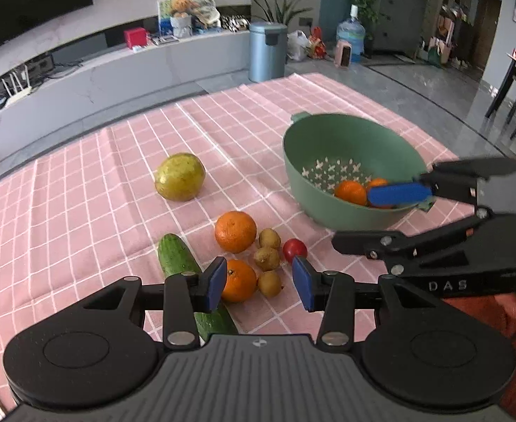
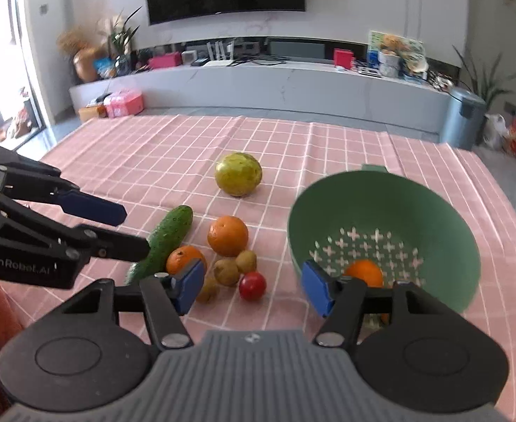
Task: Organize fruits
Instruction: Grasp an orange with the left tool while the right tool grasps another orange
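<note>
A green colander (image 1: 328, 207) (image 2: 444, 211) stands on the pink checked cloth with oranges (image 1: 351, 191) (image 2: 363, 272) inside. On the cloth lie two oranges (image 1: 235, 231) (image 2: 227, 235), a cucumber (image 1: 177, 255) (image 2: 168, 237), three small brown fruits (image 1: 266, 258) (image 2: 227, 270), a red tomato (image 1: 294, 249) (image 2: 252, 285) and a yellow-green round fruit (image 1: 179, 176) (image 2: 238, 174). My left gripper (image 1: 259, 283) is open just above the near orange (image 1: 240, 281) and the brown fruits. My right gripper (image 2: 254, 290) is open and empty near the tomato, one finger over the colander's near rim.
The right gripper's fingers (image 1: 398, 193) reach over the colander in the left wrist view. The left gripper (image 2: 92, 225) hangs over the cucumber in the right wrist view. A TV bench, a blue bin (image 1: 266, 51) and plants stand beyond the table.
</note>
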`<state>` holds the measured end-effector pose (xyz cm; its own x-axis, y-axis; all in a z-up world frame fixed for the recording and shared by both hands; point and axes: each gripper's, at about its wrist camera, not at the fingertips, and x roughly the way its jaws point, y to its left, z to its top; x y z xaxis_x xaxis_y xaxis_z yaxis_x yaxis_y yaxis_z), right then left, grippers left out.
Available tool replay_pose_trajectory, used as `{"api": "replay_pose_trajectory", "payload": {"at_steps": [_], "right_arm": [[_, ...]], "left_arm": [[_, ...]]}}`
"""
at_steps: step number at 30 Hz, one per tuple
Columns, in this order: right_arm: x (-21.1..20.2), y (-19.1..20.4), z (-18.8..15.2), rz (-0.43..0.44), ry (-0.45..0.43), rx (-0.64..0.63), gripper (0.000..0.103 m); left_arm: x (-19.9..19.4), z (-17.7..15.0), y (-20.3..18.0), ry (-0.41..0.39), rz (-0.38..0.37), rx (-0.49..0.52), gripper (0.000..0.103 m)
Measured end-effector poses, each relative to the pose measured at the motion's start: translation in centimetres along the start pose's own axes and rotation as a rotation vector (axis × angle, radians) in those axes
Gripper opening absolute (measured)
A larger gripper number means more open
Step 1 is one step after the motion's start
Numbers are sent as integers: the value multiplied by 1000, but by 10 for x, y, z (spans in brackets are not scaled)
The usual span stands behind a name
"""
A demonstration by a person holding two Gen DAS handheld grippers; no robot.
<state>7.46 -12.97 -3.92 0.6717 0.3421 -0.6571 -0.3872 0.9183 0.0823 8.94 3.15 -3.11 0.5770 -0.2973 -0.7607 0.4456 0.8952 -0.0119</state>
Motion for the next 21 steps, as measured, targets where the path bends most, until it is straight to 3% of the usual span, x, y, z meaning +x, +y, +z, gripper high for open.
{"api": "replay_pose_trajectory", "payload": {"at_steps": [11,17,21], "right_arm": [[50,-1,31,128,80,-229,56],[65,1,45,135,102,-369,56],[70,2,51,164,119,-421,53]], "left_arm": [[50,5,14,140,-43,101,51],[73,8,22,209,-79,126,51],[81,9,20,243,-80,203,51]]}}
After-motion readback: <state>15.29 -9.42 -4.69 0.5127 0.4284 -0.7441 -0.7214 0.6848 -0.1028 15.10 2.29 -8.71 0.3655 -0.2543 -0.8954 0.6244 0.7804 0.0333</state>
